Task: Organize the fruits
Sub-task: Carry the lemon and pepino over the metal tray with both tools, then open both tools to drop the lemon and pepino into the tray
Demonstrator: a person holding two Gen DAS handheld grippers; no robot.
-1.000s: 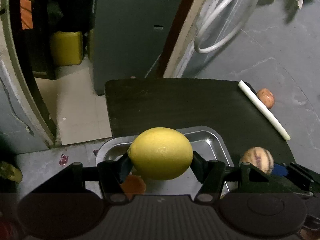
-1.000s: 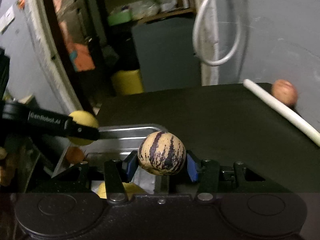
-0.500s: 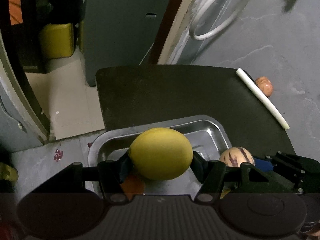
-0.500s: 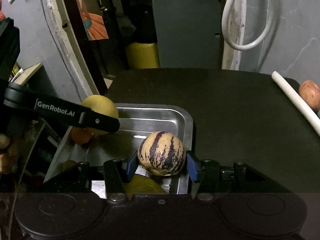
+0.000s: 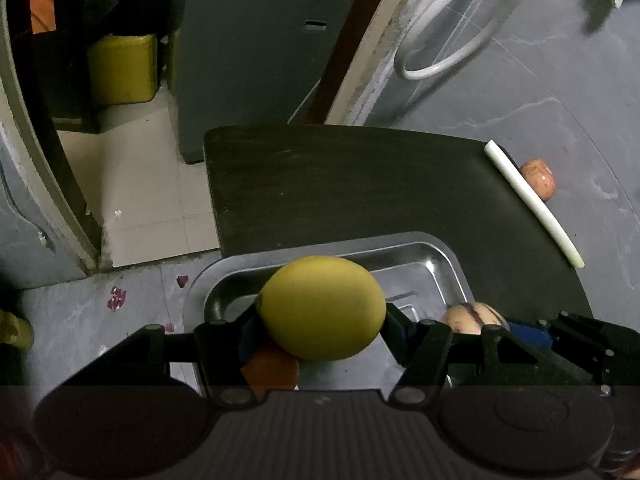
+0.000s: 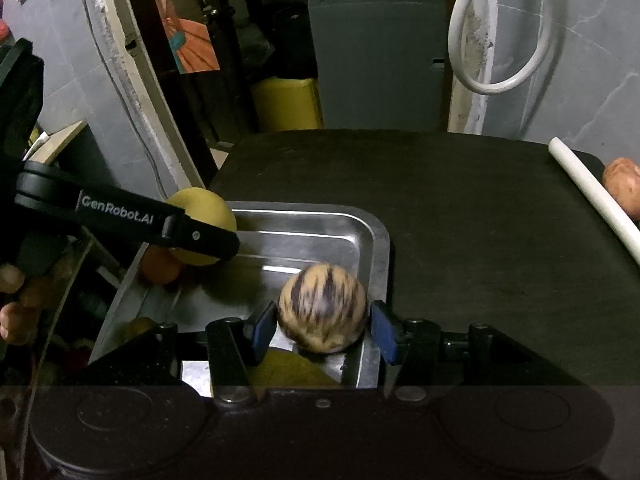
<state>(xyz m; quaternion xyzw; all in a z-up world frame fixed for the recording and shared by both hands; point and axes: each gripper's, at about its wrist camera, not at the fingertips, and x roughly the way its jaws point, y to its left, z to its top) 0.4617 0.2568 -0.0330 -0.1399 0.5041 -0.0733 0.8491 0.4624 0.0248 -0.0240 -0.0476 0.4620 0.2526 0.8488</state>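
The right tool (image 6: 323,326) is loosening, its pads parting from the blurred striped fruit (image 6: 322,307) dropping into the tray (image 6: 374,236); the left tool (image 5: 321,320) is still clamping the lemon (image 5: 322,307) above it.

The dark tabletop (image 6: 460,216) lies bare beyond the shiny steel tray (image 6: 378,240). A white plastic tube (image 6: 592,196) bars its right edge. Fruit crowds the tray's left side.

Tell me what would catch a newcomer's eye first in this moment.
The yellow lemon fills the middle of the left wrist view, clamped in the left gripper above the steel tray. In the right view, a blurred purple-striped fruit sits between the right gripper pads, over the tray's right edge.
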